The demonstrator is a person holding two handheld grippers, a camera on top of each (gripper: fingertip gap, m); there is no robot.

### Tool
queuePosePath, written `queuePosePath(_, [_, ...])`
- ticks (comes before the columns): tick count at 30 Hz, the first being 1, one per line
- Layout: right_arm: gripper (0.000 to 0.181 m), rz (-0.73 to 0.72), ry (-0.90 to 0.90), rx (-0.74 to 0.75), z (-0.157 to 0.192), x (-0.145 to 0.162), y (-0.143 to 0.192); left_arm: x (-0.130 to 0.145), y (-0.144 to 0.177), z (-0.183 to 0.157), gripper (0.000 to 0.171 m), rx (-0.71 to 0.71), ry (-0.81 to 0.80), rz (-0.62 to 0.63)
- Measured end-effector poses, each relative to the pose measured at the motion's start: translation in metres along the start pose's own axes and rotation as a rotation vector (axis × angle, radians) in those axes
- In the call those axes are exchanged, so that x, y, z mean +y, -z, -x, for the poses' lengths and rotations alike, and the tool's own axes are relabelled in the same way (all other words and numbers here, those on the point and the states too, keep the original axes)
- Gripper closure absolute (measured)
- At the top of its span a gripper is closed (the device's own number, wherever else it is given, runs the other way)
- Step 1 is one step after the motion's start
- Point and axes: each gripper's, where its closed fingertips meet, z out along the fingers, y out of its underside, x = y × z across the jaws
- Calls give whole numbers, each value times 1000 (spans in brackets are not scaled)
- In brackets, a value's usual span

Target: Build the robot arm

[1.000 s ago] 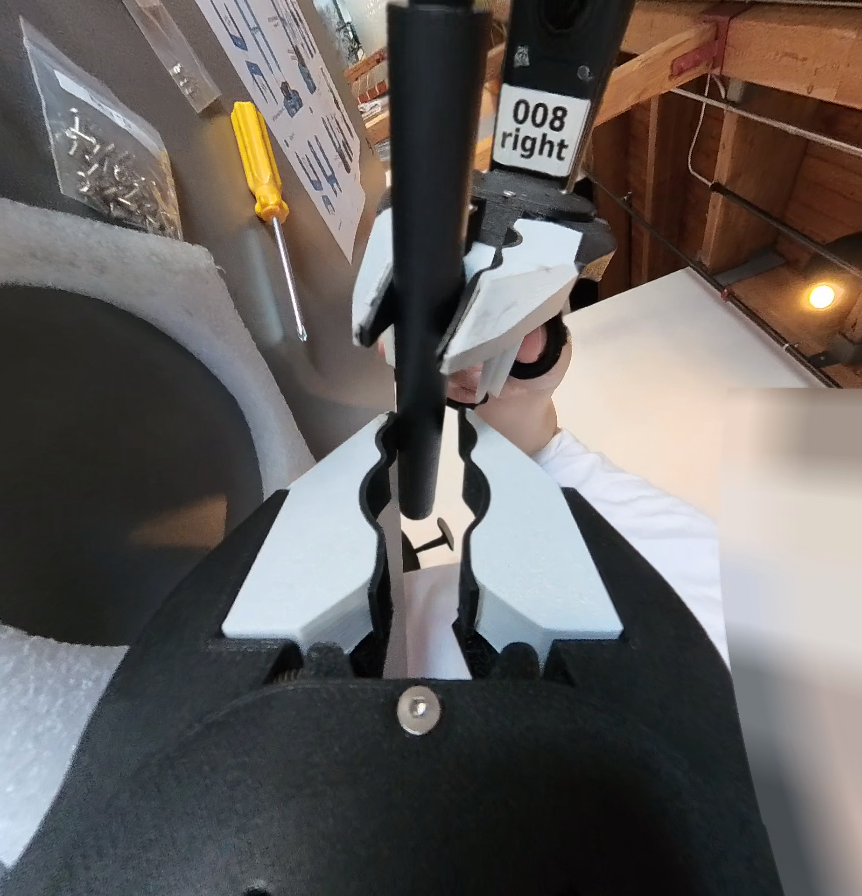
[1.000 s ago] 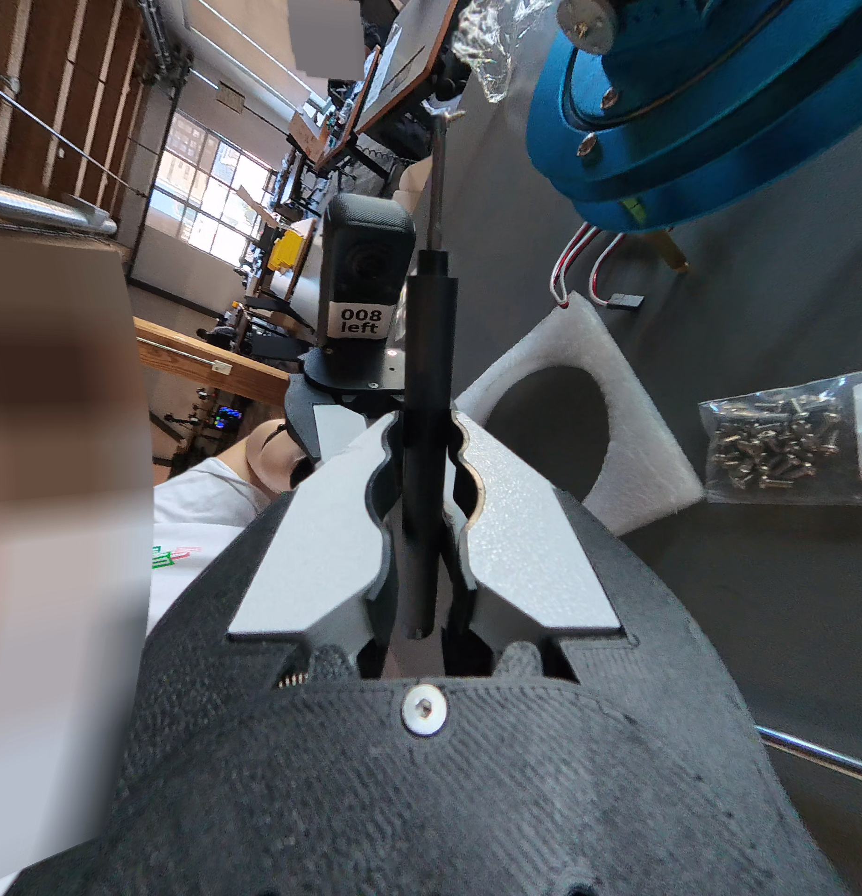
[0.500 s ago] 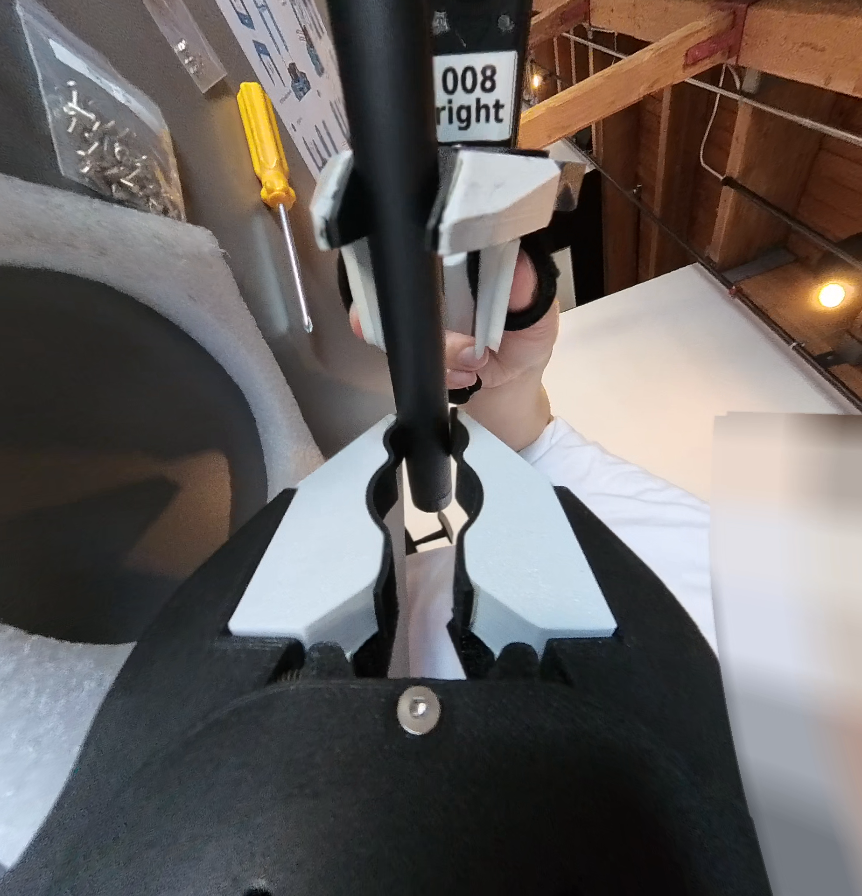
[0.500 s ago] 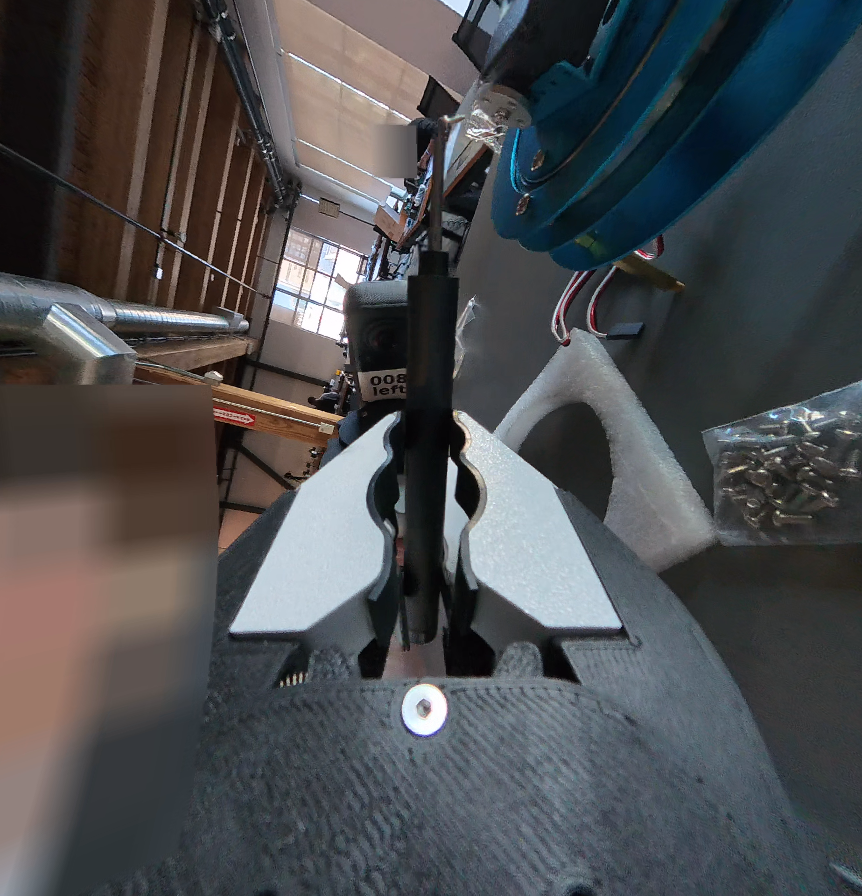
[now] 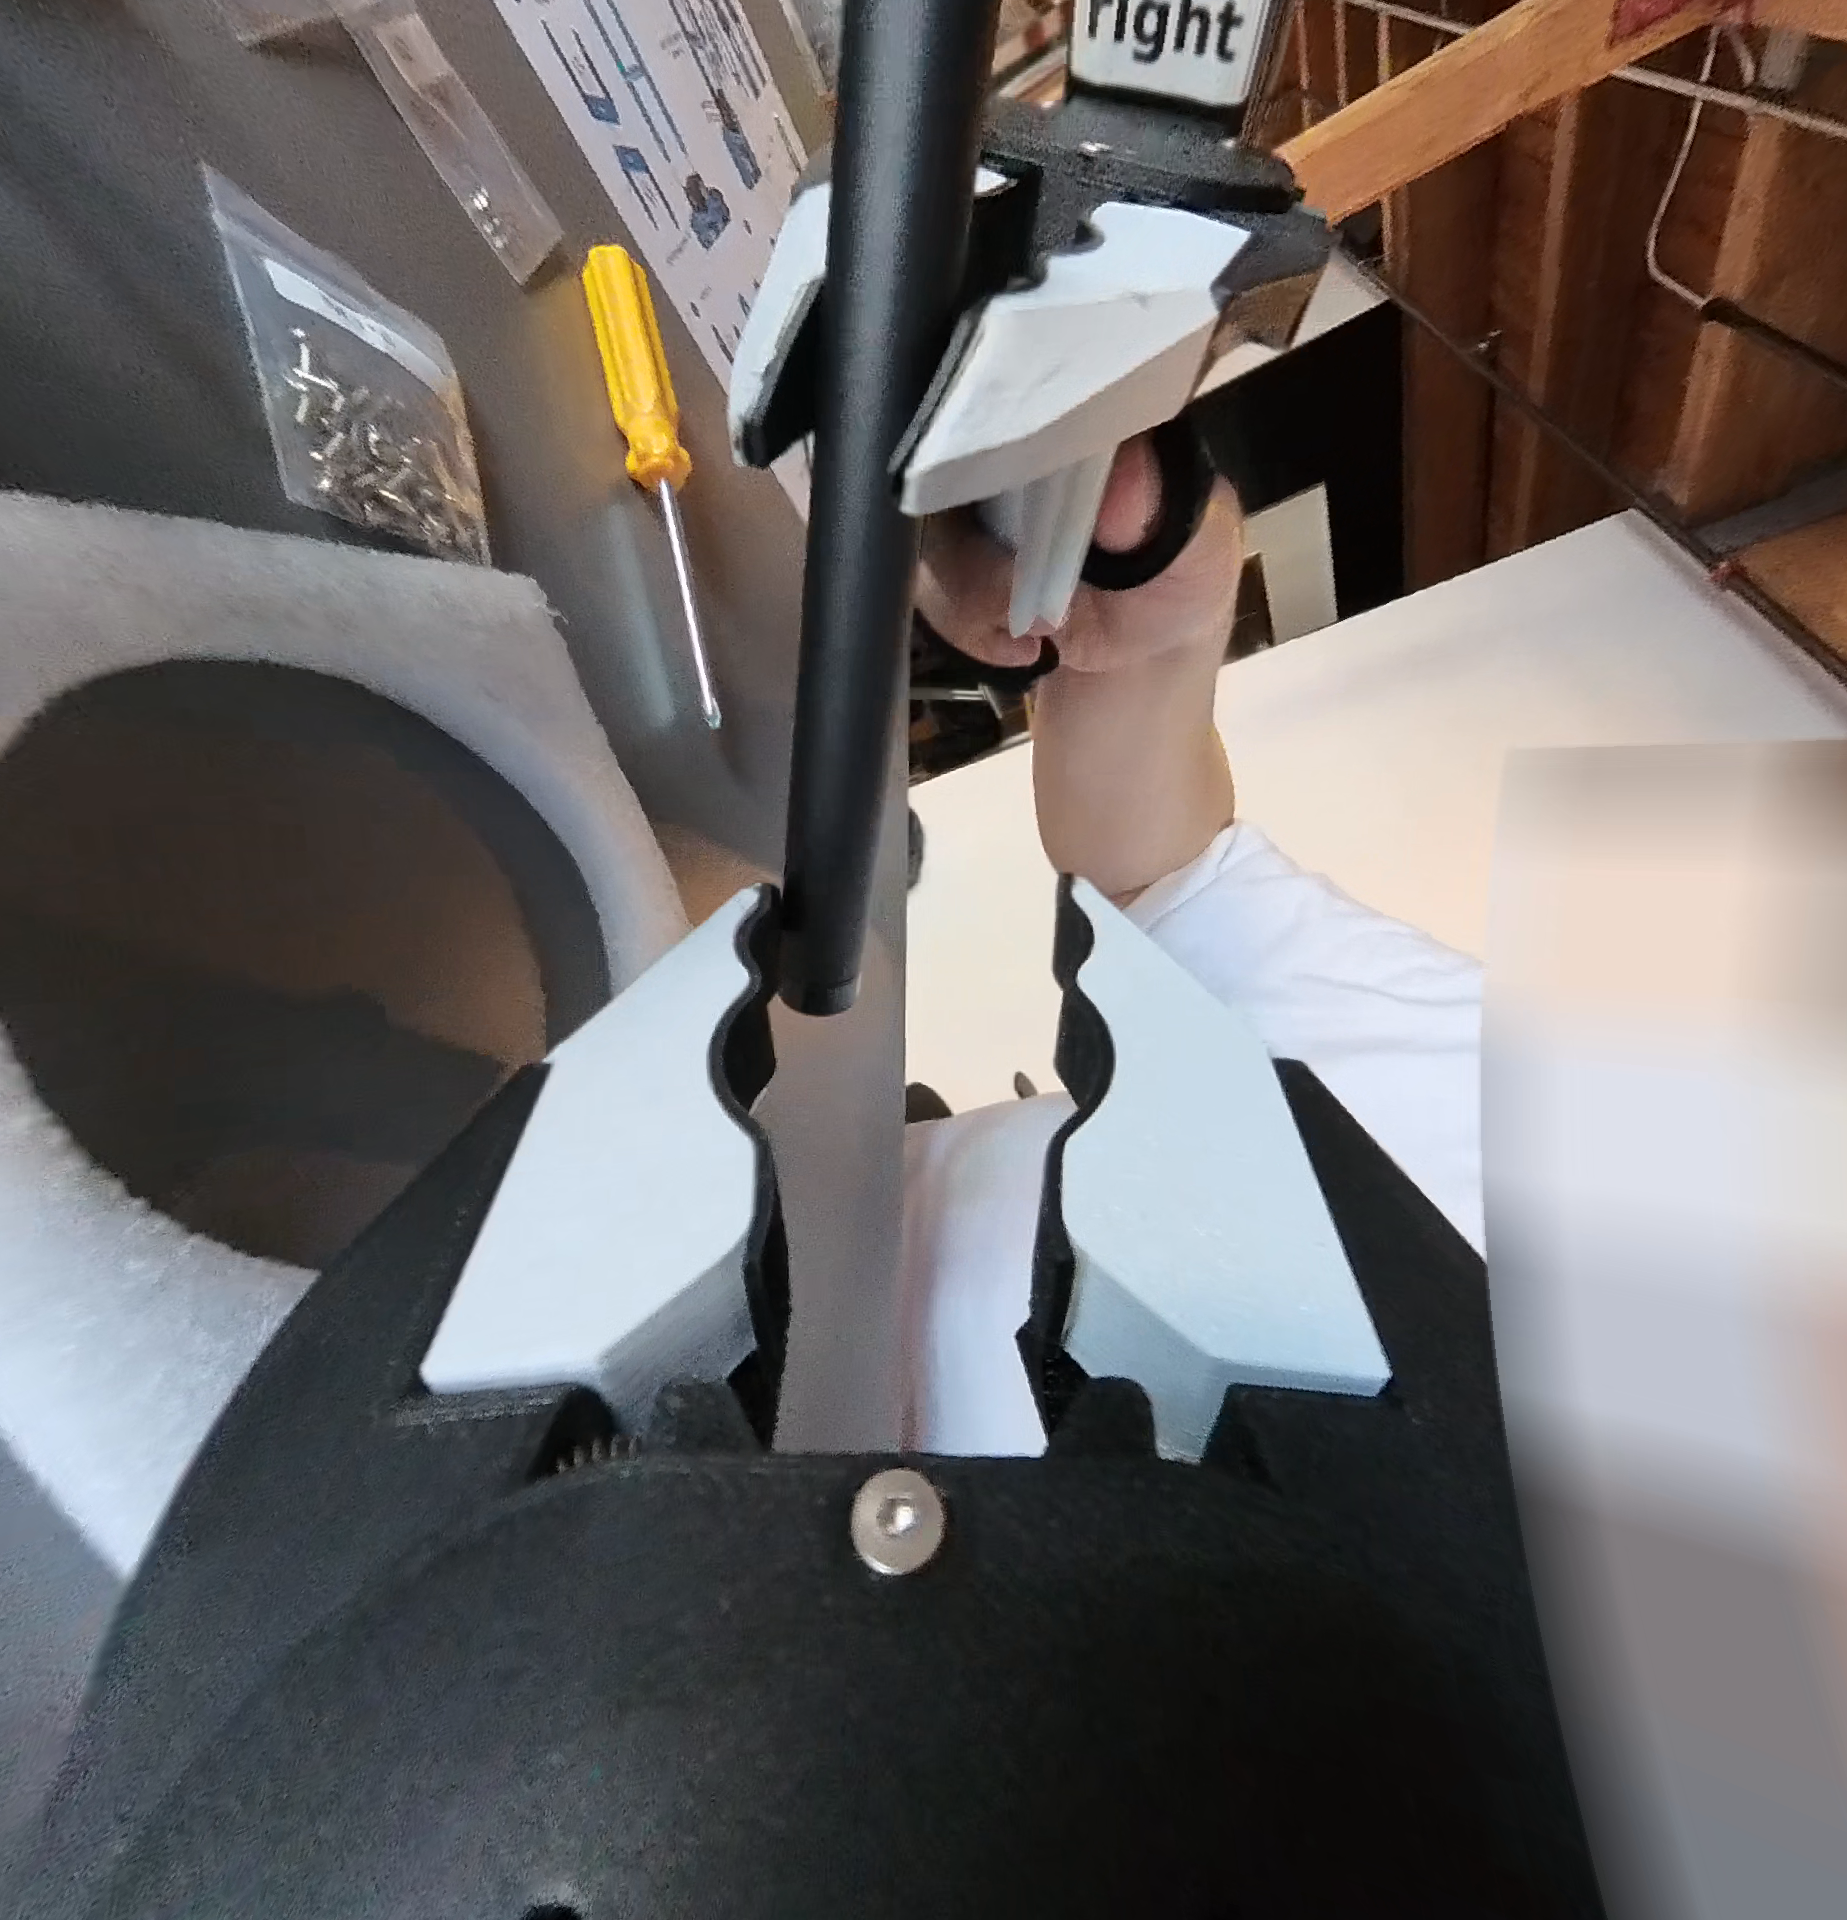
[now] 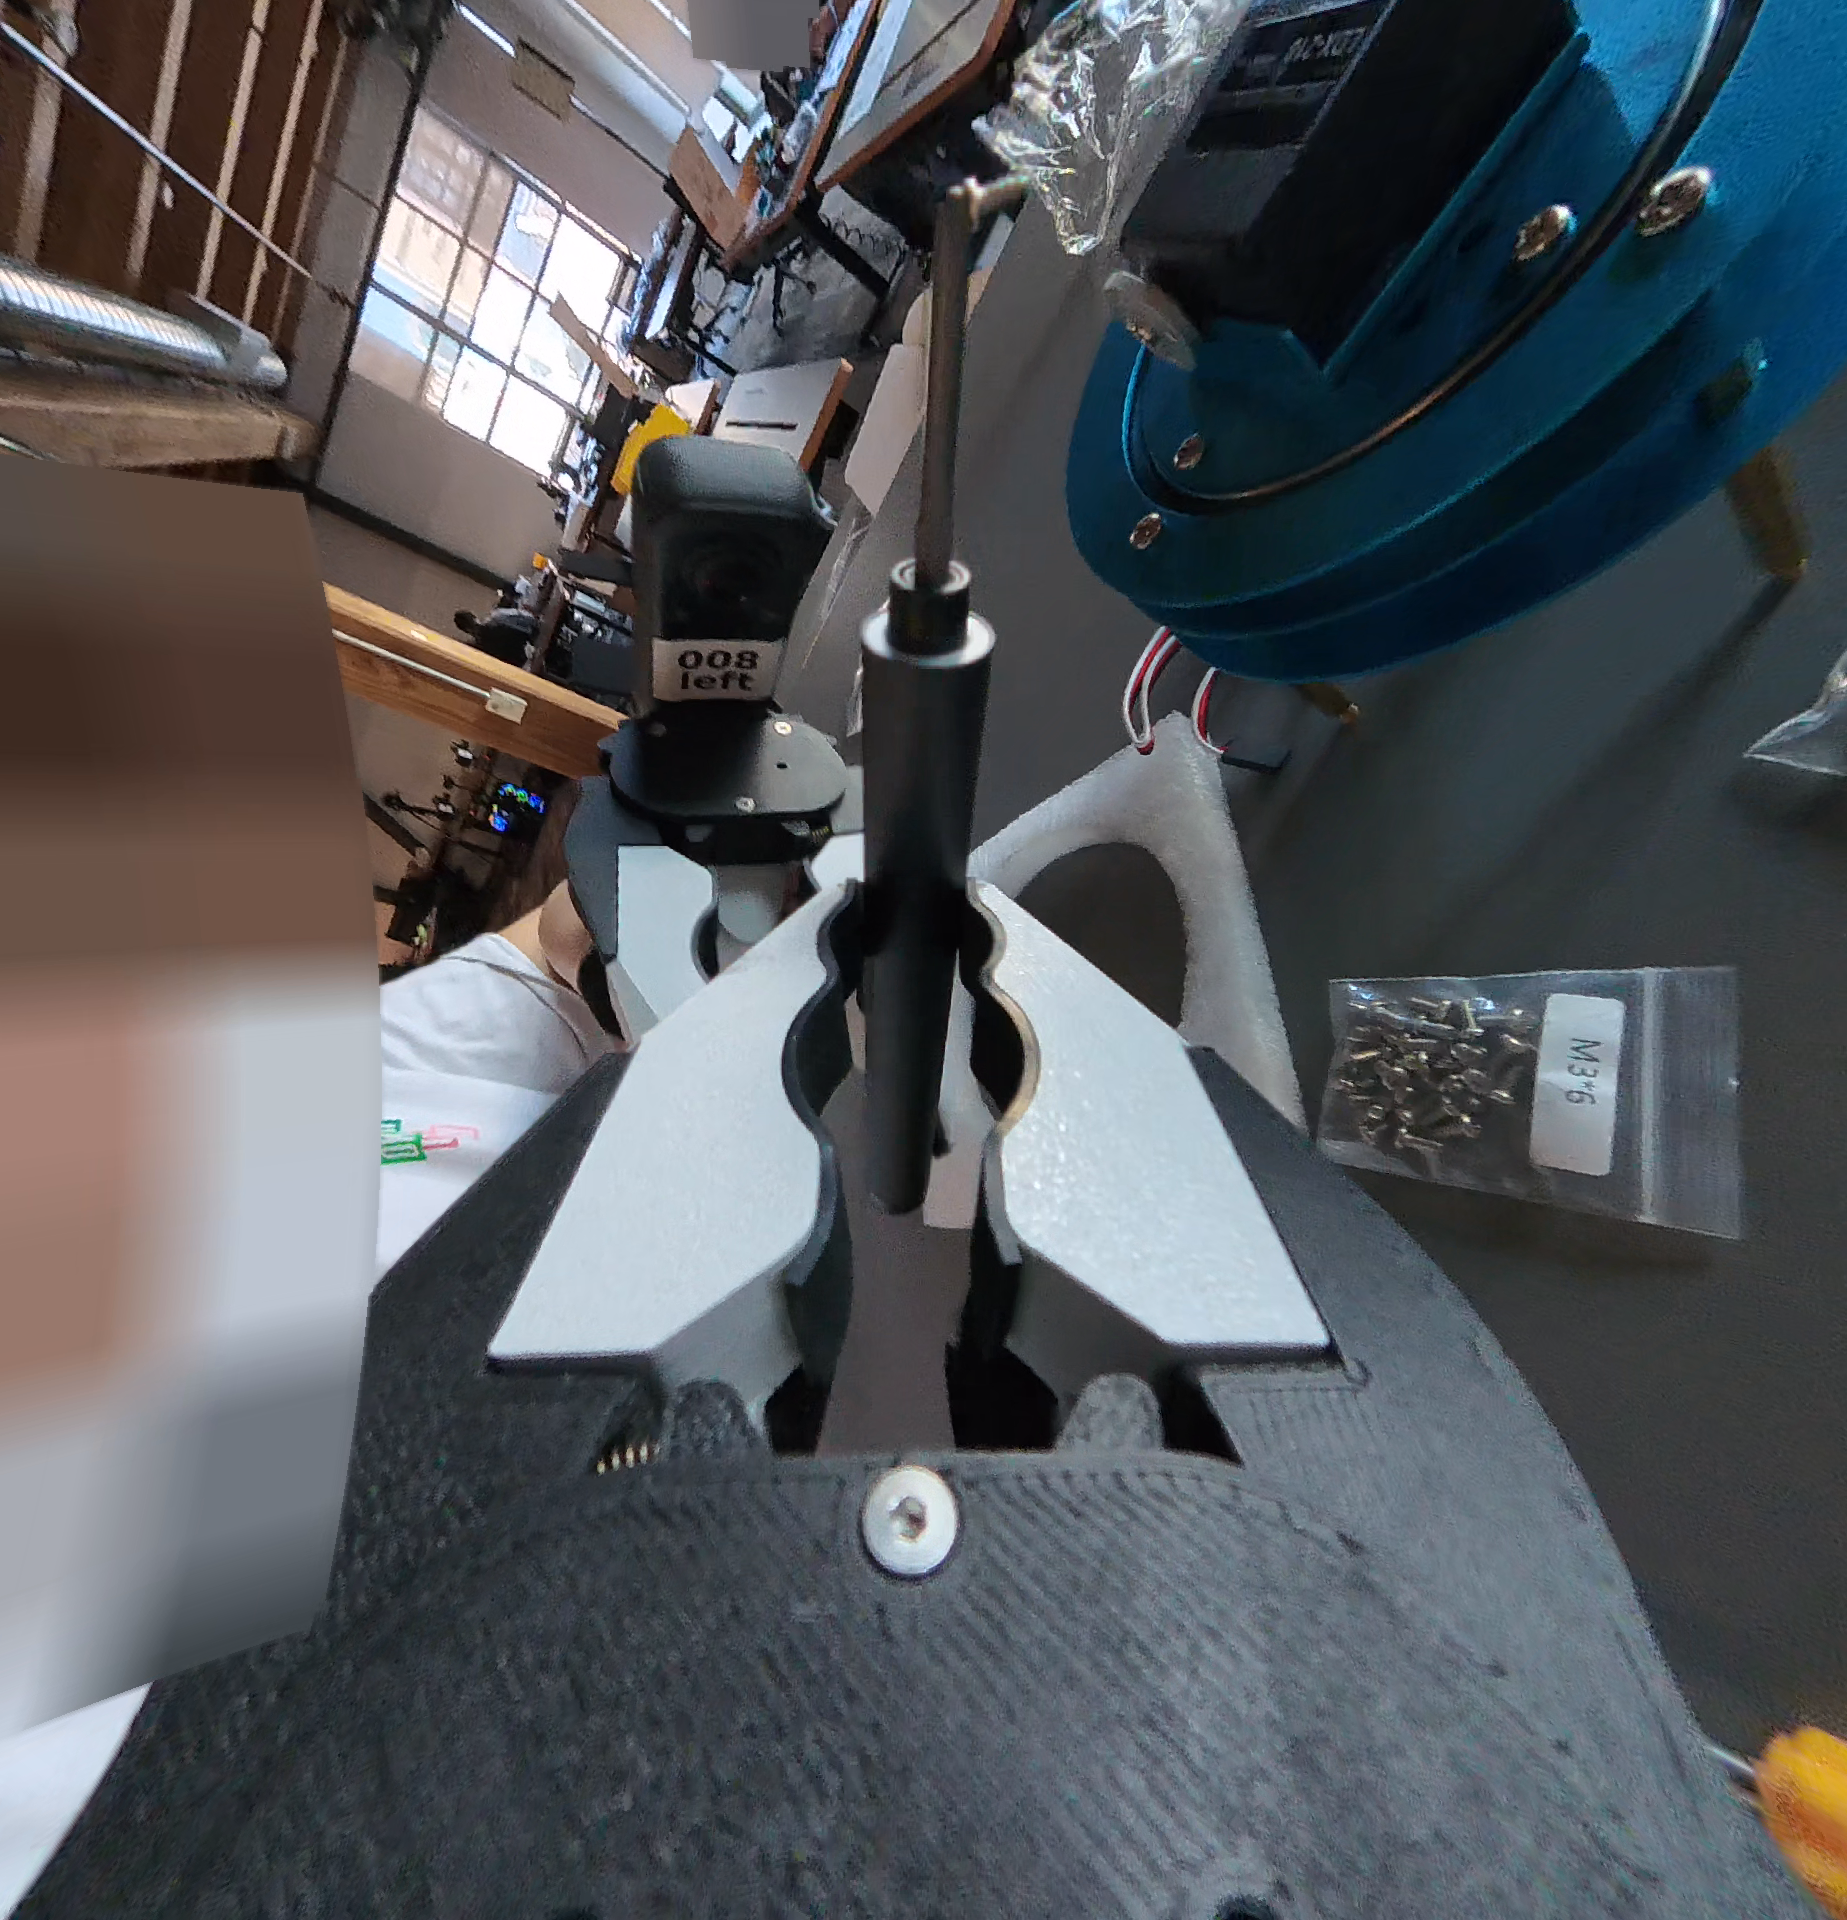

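A black-handled screwdriver (image 6: 919, 779) with a thin metal shaft (image 6: 945, 416) is clamped in my right gripper (image 6: 911, 894), which is shut on the handle's lower half. In the left wrist view the same handle (image 5: 857, 520) hangs down from the right gripper (image 5: 841, 457). Its butt end rests against the tip of my left gripper's left finger (image 5: 690, 1039). My left gripper (image 5: 914, 894) is open and holds nothing. It also shows in the right wrist view (image 6: 706, 966), beyond the handle with its jaws apart.
On the grey tabletop (image 6: 1521, 831) lie a white foam block with a round hole (image 5: 275, 582), a bag of small screws (image 6: 1521, 1081), a yellow screwdriver (image 5: 633, 384), a printed sheet (image 5: 670, 125) and a blue round device with wires (image 6: 1470, 364). A person's hand (image 5: 1127, 665) holds the right gripper. There is about 7 cm between the tips of the two grippers.
My left gripper has opened and let go of the handle's end. The right gripper keeps its grip and has swung the screwdriver a little to the left.
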Motion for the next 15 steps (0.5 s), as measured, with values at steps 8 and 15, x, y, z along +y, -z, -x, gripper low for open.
queuePosePath(8, [165, 102, 53, 57, -13, 5, 6, -7, 8, 11, 129, -99, -104, 15])
queuePosePath(15, [165, 100, 36, 24, -18, 8, 5, 1, 0, 7, 136, 15, -3, 39])
